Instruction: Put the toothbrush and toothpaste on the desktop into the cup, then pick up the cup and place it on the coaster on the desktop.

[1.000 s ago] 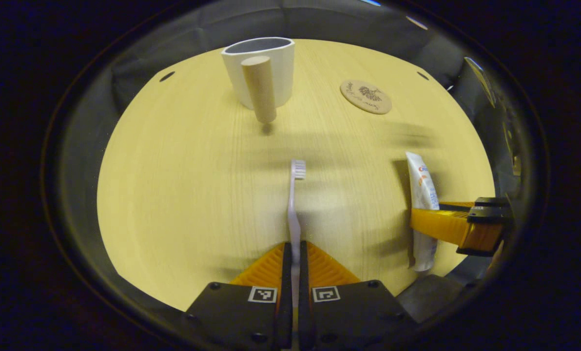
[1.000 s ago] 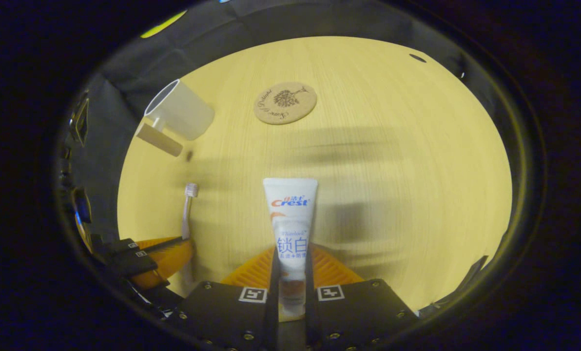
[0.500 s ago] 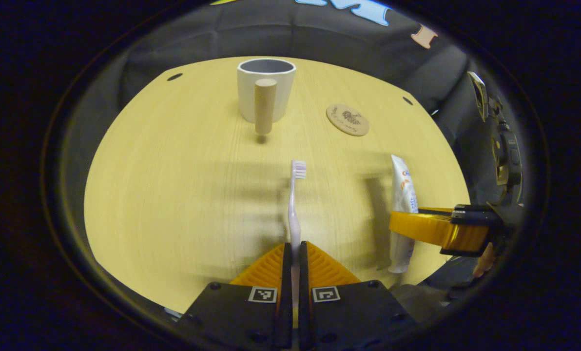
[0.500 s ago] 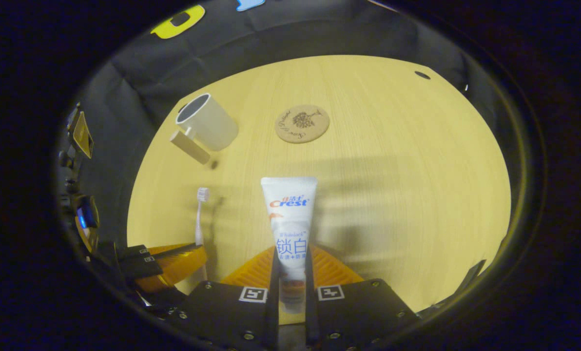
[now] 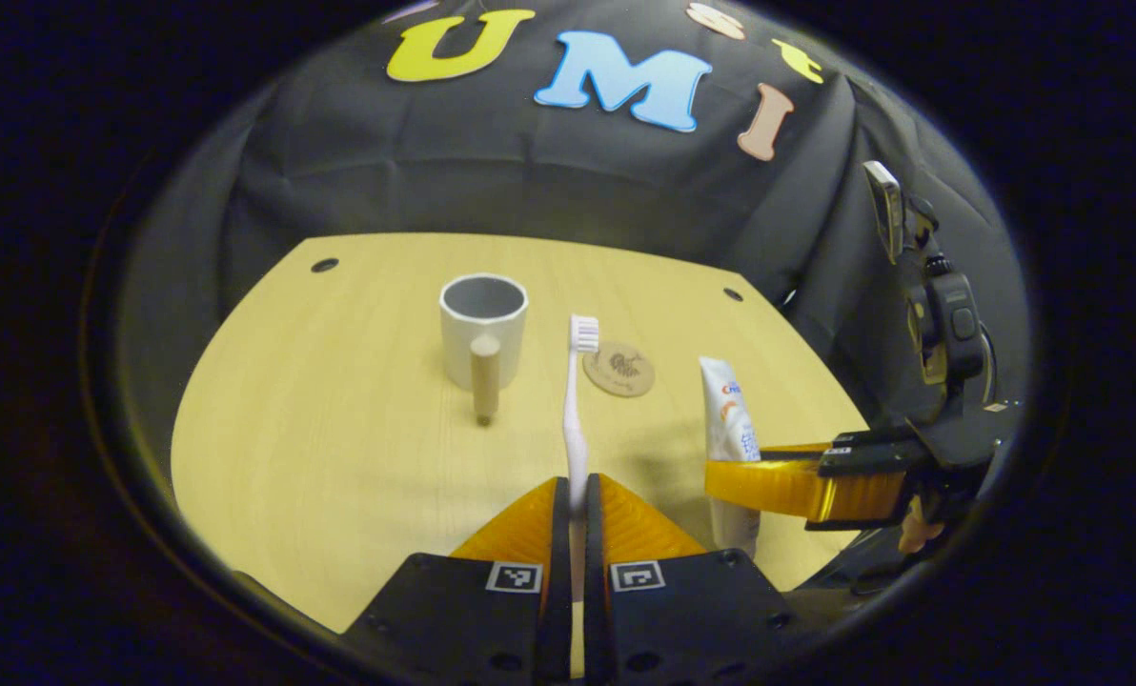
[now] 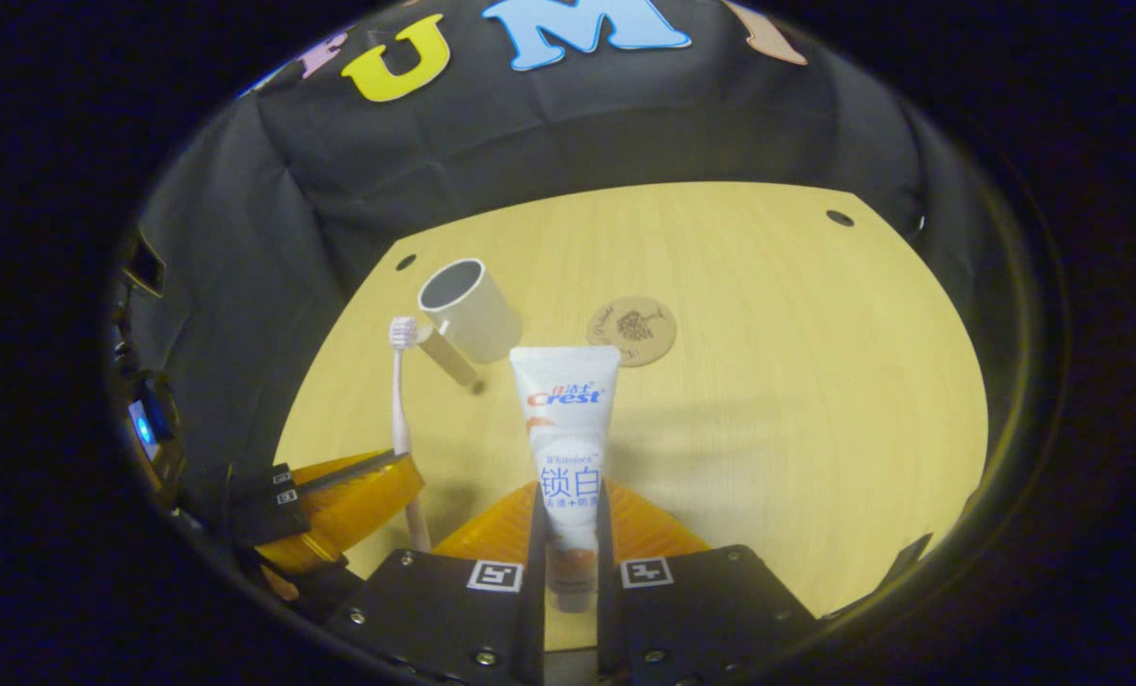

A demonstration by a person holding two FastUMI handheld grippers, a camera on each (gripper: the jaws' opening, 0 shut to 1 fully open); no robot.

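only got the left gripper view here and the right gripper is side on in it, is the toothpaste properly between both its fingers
observer: yes, in the right gripper view the toothpaste stands between both fingers of the right gripper, pinched low on the tube.
operator: which end is up
observer: the flat crimped end is up, and the cap end sits down in the gap between the fingers.
operator: and my toothbrush, any handle left below the grip
observer: yes, seen from the side the toothbrush has a stretch of handle sticking out below the left gripper, bristles at the top.
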